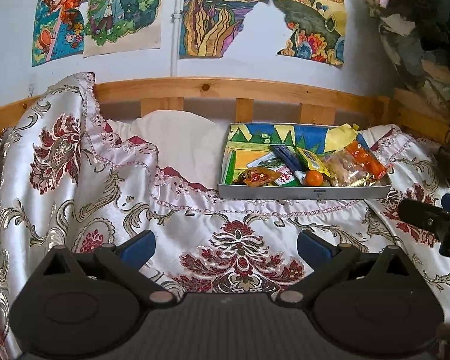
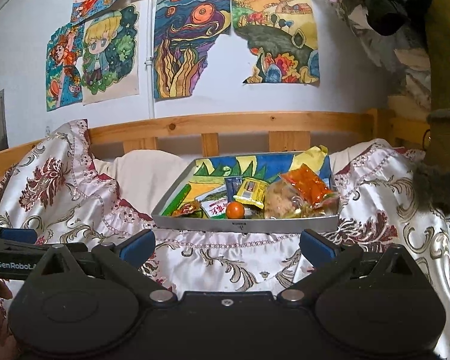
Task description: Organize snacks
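A shallow grey box with a colourful painted lining rests on the patterned bedspread. Inside lie several snacks: a small orange fruit, a yellow packet, an orange-red packet, a clear bag of pale pieces, a green-and-white packet and a small red-orange packet. My left gripper is open over the bedspread, short of the box and to its left. My right gripper is open, just before the box's front wall.
The shiny white-and-red bedspread covers the bed, bunched high at the left. A white pillow lies behind it. A wooden rail and a wall with drawings back the bed. Dark clothes hang at the right.
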The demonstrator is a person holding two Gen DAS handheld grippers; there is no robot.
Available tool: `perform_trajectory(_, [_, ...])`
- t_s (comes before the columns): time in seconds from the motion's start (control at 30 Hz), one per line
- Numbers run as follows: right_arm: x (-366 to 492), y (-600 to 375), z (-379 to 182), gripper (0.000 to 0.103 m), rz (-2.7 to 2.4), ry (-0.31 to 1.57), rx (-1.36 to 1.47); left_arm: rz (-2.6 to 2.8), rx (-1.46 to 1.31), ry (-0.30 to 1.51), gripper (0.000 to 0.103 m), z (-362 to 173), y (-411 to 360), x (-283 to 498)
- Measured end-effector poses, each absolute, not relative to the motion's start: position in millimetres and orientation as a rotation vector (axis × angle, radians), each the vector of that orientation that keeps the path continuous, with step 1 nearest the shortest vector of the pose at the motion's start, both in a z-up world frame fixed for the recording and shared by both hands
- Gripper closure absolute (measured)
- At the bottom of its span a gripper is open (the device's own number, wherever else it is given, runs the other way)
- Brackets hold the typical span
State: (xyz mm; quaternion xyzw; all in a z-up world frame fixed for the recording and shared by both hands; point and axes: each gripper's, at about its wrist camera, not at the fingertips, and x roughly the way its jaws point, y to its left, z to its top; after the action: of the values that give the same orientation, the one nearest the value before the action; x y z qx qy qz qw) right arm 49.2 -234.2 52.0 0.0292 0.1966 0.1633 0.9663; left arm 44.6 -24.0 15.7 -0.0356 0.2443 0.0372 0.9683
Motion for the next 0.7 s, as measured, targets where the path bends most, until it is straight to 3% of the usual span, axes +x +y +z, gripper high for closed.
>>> perform_trajectory(0.7, [51.5, -224.8, 38.5, 0.001, 0.318, 0.449, 0.021, 0.117, -0.146, 0.485, 0.0, 6.7, -5.0, 38.3])
